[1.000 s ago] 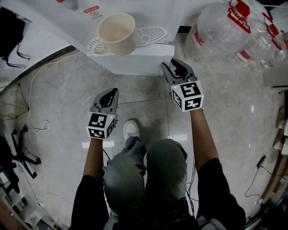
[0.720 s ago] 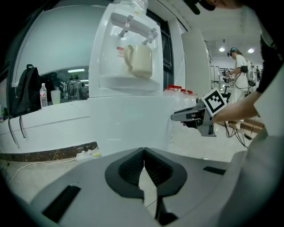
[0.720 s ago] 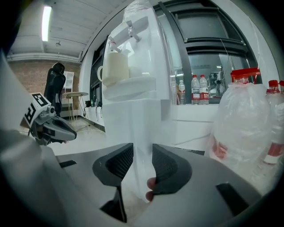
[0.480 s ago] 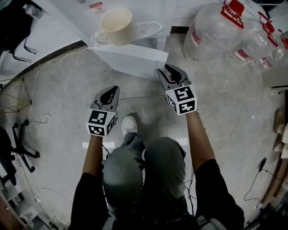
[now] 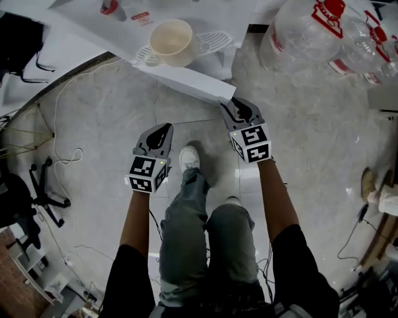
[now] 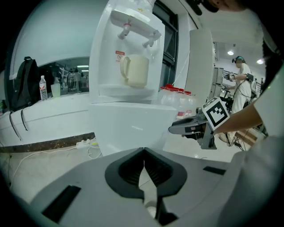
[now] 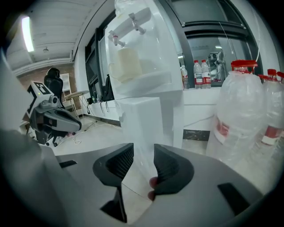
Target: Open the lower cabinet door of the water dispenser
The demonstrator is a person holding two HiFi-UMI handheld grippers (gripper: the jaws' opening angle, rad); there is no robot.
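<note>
Lower cabinet door of water dispenser: white panel standing partly open, running from far left to near right, its free end pinched between the half-closed jaws of the right gripper; left gripper closed, empty, well apart at near left.

A cream mug stands upright at the far centre. Large clear water jugs with red caps crowd the far right on the grey marbled floor. A white cable loops across the floor on the left, near a black chair base. A black backpack and a small bottle sit on a table at the far left.
</note>
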